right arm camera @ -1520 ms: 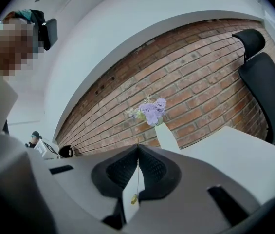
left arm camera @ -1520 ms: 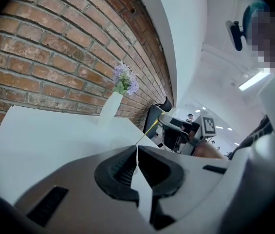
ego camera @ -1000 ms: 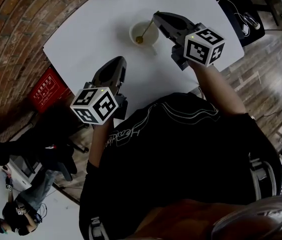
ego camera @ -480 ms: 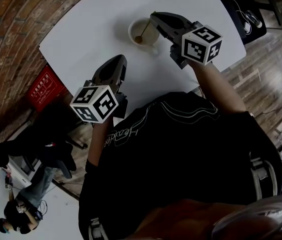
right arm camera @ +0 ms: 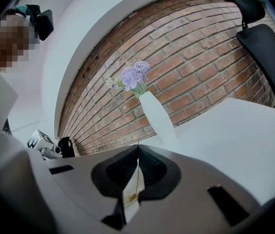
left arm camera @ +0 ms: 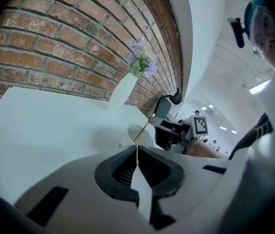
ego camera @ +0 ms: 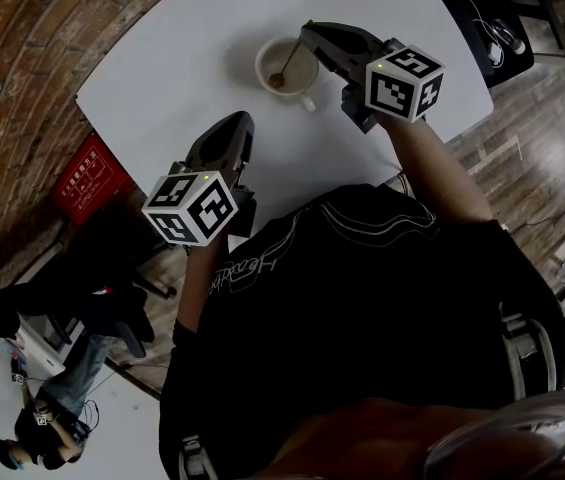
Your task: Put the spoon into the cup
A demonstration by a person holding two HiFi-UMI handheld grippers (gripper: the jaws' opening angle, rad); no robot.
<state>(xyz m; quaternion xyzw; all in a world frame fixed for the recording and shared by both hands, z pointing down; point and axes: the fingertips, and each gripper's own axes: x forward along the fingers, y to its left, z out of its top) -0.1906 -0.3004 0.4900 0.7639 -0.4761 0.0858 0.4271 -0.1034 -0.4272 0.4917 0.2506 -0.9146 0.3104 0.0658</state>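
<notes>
A white cup [ego camera: 287,65] stands on the white table [ego camera: 182,58], with the gold spoon [ego camera: 284,68] leaning inside it, bowl down. My right gripper [ego camera: 308,31] sits at the cup's far right rim, shut on the top of the spoon's thin handle. In the right gripper view the handle [right arm camera: 136,177] runs down between the closed jaws of the right gripper [right arm camera: 138,147] to the gold bowl. My left gripper [ego camera: 241,121] hovers near the table's front edge, shut and holding nothing. The left gripper [left arm camera: 137,149] faces the cup [left arm camera: 144,135] and spoon handle [left arm camera: 140,132].
A white vase with purple flowers [right arm camera: 152,113] stands at the table's far side by the brick wall; the vase [left arm camera: 123,89] also shows in the left gripper view. A red box [ego camera: 87,178] lies on the floor left of the table. A black chair [right arm camera: 266,43] stands at the right.
Almost nothing has changed. The right gripper has drifted slightly left with the spoon still resting in the cup. The left gripper has stayed where it was.
</notes>
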